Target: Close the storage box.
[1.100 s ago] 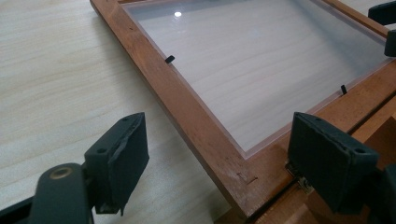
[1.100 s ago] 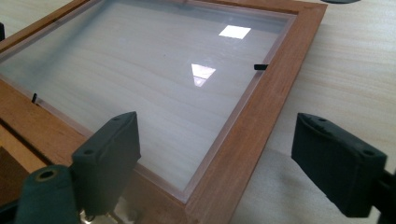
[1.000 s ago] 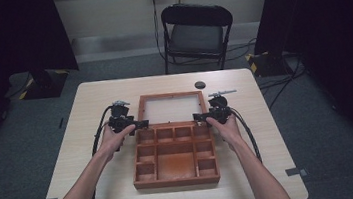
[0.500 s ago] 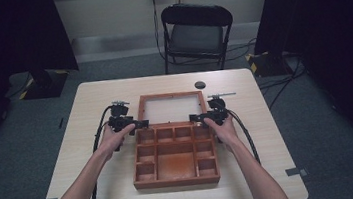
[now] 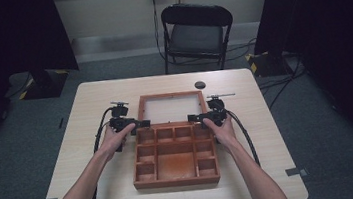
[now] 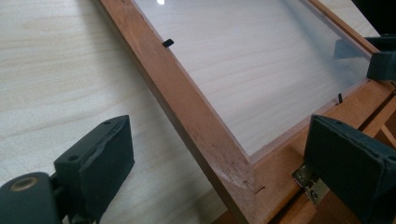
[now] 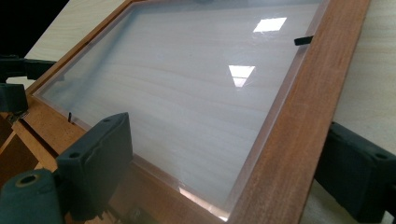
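Both grippers' jaws gape wide, each straddling a side rail of the glazed lid, unclamped

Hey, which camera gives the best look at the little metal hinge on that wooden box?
The left gripper view: the hinge sits close up, silvery, at the corner where the lid frame meets the box, partly behind one gripper pad. In the right gripper view and the high view it is too small or hidden to make out.

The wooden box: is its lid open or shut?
Open. The glass-panelled lid lies folded back flat on the table, and the box's compartments are exposed.
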Demonstrator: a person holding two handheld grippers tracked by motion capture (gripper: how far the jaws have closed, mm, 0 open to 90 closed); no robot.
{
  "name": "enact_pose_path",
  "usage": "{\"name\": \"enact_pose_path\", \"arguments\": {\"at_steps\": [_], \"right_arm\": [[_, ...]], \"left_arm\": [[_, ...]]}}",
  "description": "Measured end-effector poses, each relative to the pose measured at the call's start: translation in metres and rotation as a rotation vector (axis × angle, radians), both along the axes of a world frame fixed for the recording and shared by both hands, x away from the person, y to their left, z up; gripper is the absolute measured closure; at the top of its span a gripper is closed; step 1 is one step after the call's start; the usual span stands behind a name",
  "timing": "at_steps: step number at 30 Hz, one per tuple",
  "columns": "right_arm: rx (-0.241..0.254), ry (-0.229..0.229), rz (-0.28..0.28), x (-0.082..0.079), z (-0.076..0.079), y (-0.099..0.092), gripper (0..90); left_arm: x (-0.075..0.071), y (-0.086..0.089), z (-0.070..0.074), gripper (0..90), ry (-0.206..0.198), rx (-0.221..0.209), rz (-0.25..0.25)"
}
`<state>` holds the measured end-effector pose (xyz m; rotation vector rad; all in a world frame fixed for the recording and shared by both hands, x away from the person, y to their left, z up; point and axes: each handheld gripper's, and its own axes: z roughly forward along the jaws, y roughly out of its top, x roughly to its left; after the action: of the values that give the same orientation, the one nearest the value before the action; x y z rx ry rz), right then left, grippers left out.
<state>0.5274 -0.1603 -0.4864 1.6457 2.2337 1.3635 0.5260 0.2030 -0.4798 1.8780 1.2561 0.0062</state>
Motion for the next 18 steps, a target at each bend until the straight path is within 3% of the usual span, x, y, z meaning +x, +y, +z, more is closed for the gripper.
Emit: {"name": "enact_pose_path", "arguments": {"at_steps": [6, 11, 18], "right_arm": [[-0.024, -0.046, 0.006, -0.0021, 0.0031, 0.0001, 10.6], [-0.032, -0.058, 0.01, -0.0029, 0.0046, 0.0, 11.2], [-0.063, -0.086, 0.016, -0.0044, 0.0085, 0.0, 12.5]], "left_arm": [[-0.0001, 0.0002, 0.0002, 7.8, -0.001, -0.004, 0.001], [-0.0007, -0.001, 0.0012, 7.9, -0.005, 0.002, 0.002], [-0.0016, -0.0082, 0.0027, 14.3, -0.023, -0.011, -0.029]]}}
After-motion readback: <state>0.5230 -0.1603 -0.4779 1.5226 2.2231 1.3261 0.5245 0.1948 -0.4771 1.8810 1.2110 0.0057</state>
